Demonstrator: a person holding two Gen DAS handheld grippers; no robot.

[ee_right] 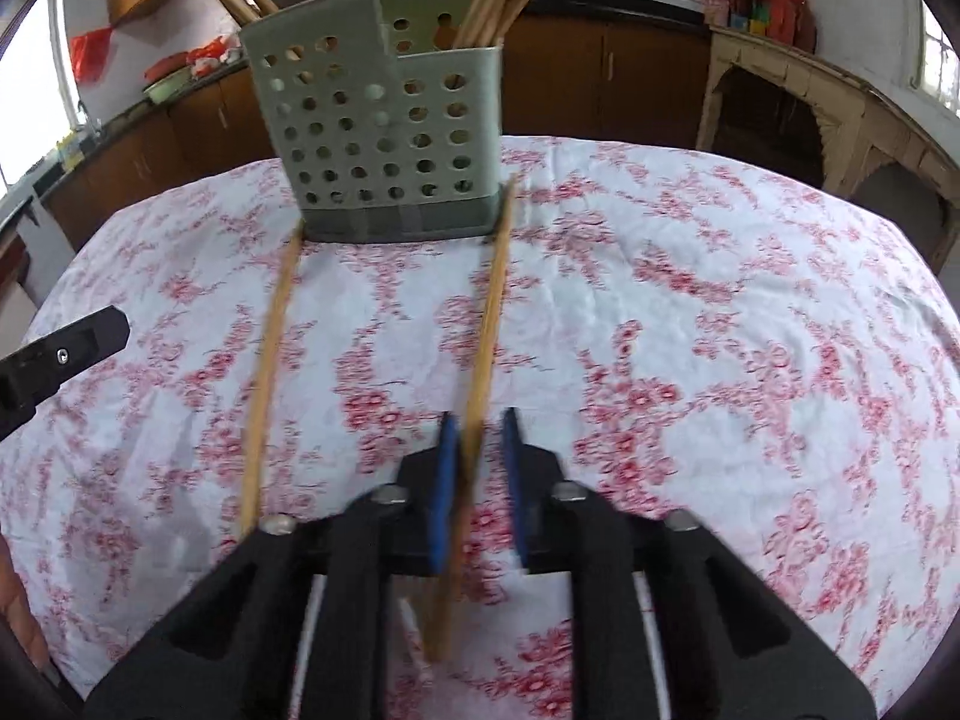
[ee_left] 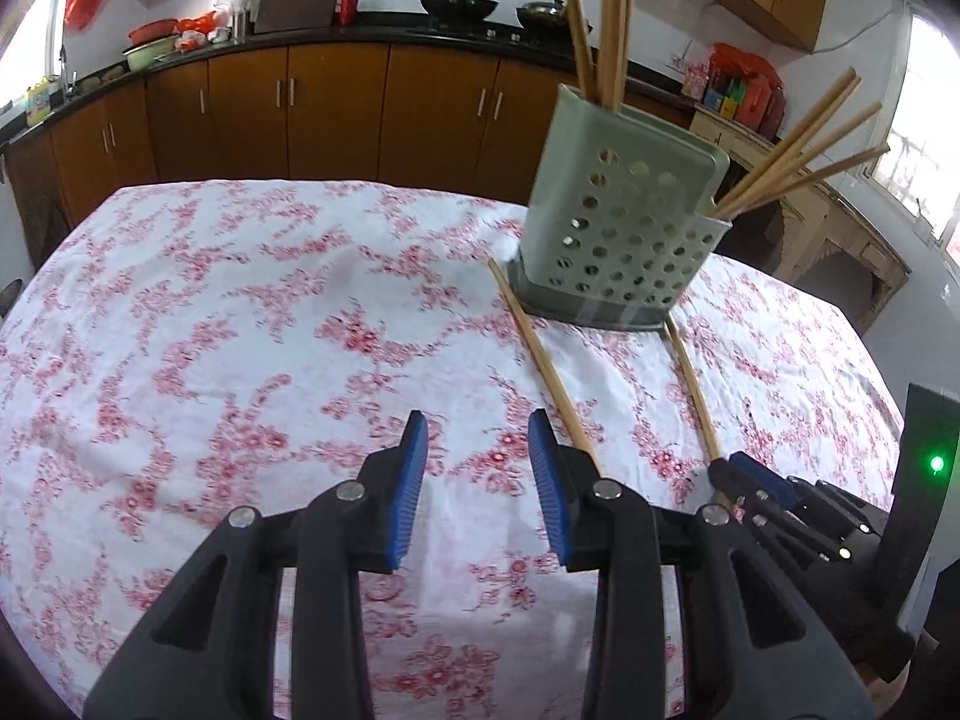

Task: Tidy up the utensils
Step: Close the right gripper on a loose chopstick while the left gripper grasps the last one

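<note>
A grey-green perforated utensil holder [ee_left: 618, 234] stands on the floral tablecloth, with several wooden chopsticks upright and leaning in its compartments; it also shows in the right wrist view [ee_right: 384, 126]. Two loose chopsticks lie on the cloth in front of it. My left gripper [ee_left: 478, 450] is open and empty, just left of the left chopstick [ee_left: 540, 360]. My right gripper [ee_right: 478, 456] straddles the right chopstick [ee_right: 489, 324], jaws narrowly apart, the left pad touching it. The other chopstick [ee_right: 270, 372] lies to its left. The right gripper also shows in the left wrist view [ee_left: 729, 468].
The table [ee_left: 240, 324] is covered by a white cloth with red flowers. Behind it run brown kitchen cabinets [ee_left: 336, 102] with a black counter holding woks, bowls and a cutting board. A wooden cabinet [ee_right: 780, 114] stands at the right.
</note>
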